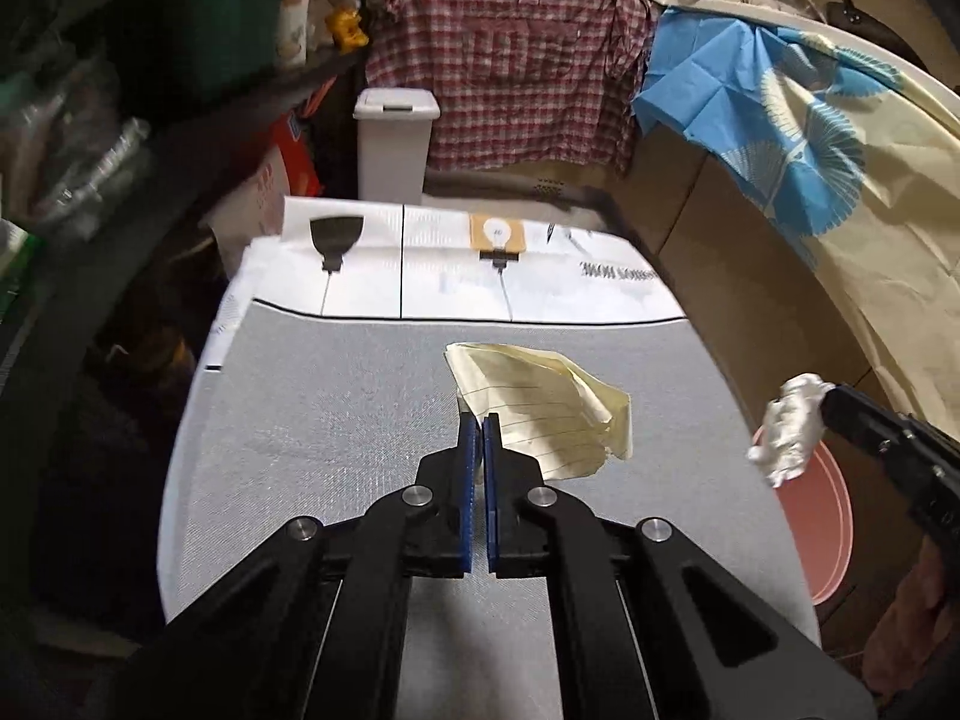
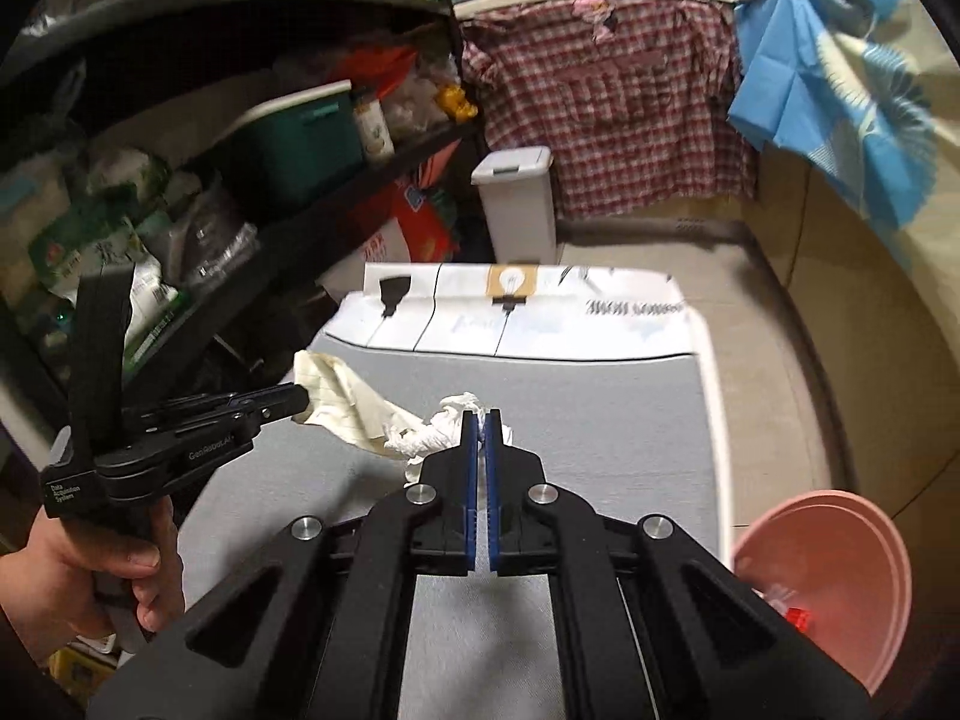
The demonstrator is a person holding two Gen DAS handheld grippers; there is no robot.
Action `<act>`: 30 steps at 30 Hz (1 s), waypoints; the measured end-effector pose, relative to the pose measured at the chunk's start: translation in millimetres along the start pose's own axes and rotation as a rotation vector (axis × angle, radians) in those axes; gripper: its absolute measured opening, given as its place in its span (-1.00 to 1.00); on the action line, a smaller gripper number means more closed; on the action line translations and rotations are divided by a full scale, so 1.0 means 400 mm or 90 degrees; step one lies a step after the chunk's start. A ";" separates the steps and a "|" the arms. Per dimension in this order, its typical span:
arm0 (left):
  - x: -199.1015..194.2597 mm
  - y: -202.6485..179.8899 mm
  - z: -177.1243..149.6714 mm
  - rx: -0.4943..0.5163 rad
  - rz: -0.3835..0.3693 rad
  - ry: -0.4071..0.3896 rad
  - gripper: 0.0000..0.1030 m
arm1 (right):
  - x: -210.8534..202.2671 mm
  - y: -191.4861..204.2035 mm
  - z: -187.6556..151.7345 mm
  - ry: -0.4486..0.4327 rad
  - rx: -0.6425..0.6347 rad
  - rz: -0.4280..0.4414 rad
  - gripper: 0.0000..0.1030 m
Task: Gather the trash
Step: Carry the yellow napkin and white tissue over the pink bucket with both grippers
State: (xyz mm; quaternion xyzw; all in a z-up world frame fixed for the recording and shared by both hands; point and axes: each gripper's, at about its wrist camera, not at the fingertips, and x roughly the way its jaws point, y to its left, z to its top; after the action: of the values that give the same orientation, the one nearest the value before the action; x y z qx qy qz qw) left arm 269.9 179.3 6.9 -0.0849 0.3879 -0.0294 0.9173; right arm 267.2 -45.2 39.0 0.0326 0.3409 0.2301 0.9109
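Note:
My left gripper [image 1: 481, 420] is shut on a crumpled yellow lined paper [image 1: 540, 405] and holds it above the grey table top [image 1: 312, 420]. The same paper [image 2: 342, 402] shows in the right wrist view, held by the left gripper [image 2: 303, 402]. My right gripper [image 2: 482, 417] is shut on a crumpled white tissue [image 2: 432, 435]. In the left wrist view the tissue [image 1: 789, 429] hangs from the right gripper [image 1: 831, 402] over the table's right edge, above a pink basin [image 1: 831, 531].
The pink basin [image 2: 831, 576] sits low at the right of the table with a small red scrap inside. A white lidded bin [image 1: 393, 141] stands beyond the table. Newspaper [image 1: 480, 264] covers the table's far end. Cluttered shelves [image 2: 180, 180] line the left.

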 end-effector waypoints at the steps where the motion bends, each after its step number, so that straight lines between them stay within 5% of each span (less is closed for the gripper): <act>1: -0.016 -0.009 0.002 0.001 0.001 -0.004 -0.95 | -0.020 -0.003 0.002 -0.005 -0.002 -0.002 -0.95; 15: -0.235 -0.168 -0.041 0.019 -0.006 -0.058 -0.95 | -0.304 -0.107 -0.020 -0.068 -0.021 -0.029 -0.95; 30: -0.244 -0.245 -0.114 0.010 -0.040 -0.053 -0.95 | -0.335 -0.174 -0.095 -0.074 -0.002 -0.049 -0.95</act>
State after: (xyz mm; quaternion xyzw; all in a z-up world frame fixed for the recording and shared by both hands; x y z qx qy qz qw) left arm 170.5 88.4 62.3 -0.0910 0.3465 -0.0577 0.9318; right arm 182.1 -169.9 76.2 0.0314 0.2878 0.1935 0.9374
